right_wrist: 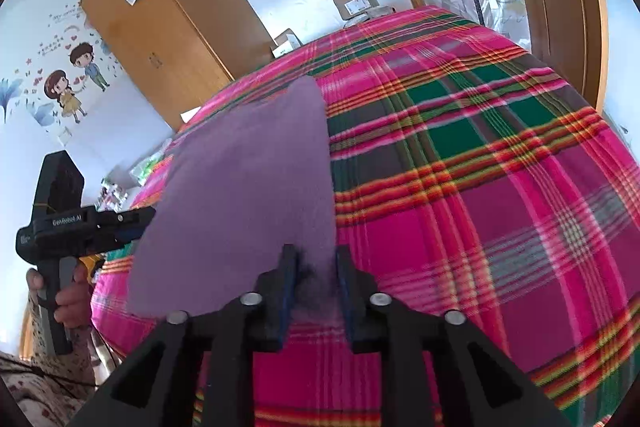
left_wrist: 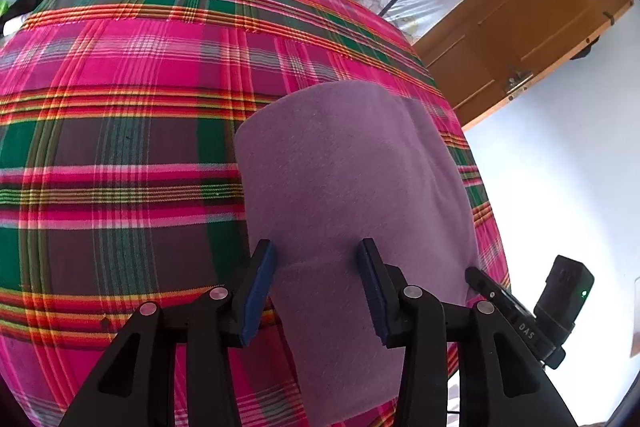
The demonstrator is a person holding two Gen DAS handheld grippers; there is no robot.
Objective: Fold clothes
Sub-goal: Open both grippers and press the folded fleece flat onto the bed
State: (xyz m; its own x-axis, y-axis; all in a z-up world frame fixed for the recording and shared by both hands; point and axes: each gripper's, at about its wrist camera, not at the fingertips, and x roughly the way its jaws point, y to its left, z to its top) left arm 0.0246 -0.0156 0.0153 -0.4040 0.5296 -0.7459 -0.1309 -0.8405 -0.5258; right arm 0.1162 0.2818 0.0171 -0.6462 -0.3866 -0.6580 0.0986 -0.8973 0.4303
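The right gripper pinches the purple cloth's near corner; the left gripper gapes over its other edge.

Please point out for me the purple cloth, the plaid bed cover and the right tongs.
purple cloth (left_wrist: 352,167): left wrist view, middle of its flat upper face.
plaid bed cover (right_wrist: 500,187): right wrist view, bare pink and green part beside the cloth.
right tongs (right_wrist: 316,259): right wrist view, midway between the tips, closed on the cloth's bunched corner.
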